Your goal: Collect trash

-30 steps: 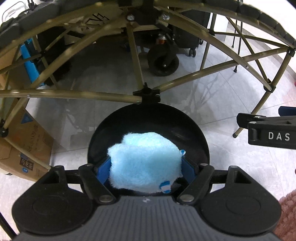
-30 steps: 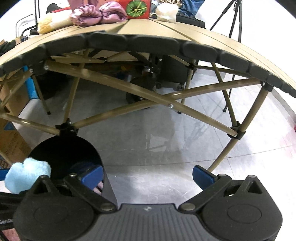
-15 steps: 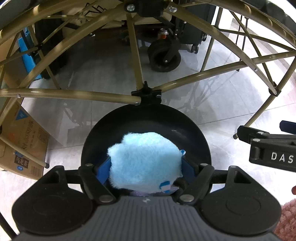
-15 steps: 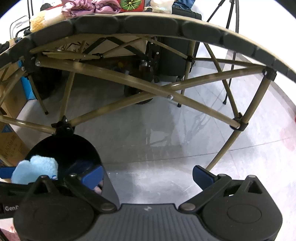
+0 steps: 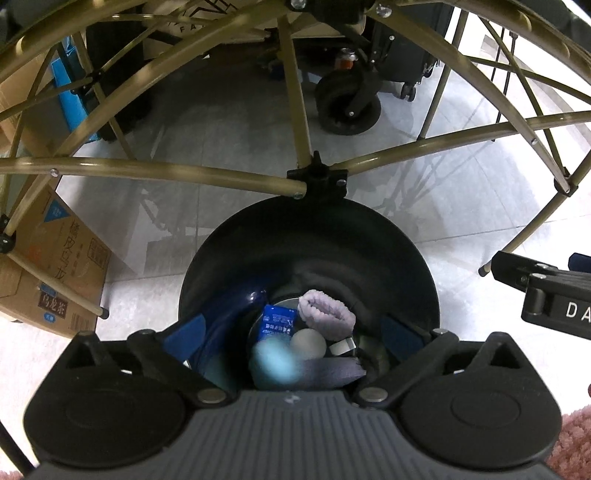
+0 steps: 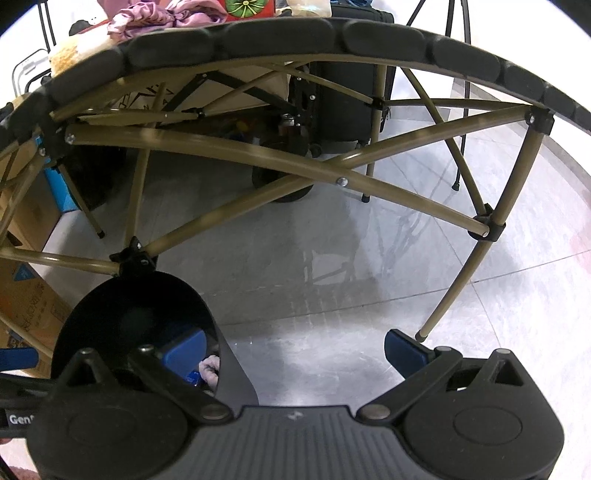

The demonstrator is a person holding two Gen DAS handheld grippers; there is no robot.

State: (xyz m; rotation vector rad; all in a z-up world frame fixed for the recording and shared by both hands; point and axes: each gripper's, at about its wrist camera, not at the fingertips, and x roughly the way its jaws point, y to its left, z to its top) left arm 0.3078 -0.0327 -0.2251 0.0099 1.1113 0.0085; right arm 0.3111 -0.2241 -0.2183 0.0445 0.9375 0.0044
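Your left gripper [image 5: 291, 332] sits right over the bin [image 5: 417, 280], jaws opening wide with nothing pinched between the pads. The blue fluff [image 5: 275, 360] shows as a motion-blurred blob inside the bin's mouth, so I'd call that piece dropped, though I can't say whether it's landed or is mid-fall. Down in the bin there's already a blue packet [image 5: 276, 320], a lilac scrunchie-looking thing [image 5: 327, 314], a pale ball [image 5: 308, 343] and a small white bit beside it, so you're a good few items in. Your right gripper [image 6: 295, 350] is parked just beside the bin, spread wide and empty, over bare floor [image 6: 314, 266]. What's left is my guess: on the table [image 6: 280, 33] above the bin you can see pink cloth [image 6: 162, 14], a red box [image 6: 247, 6] and something fuzzy and yellowish at the table's edge, but I can't tell which of those count as trash. Most of the tabletop is cut off by the rim, so there may be more up there. The bin's bottom is dark, and the gripper body hides the near part of it, so no proper count of what's inside.
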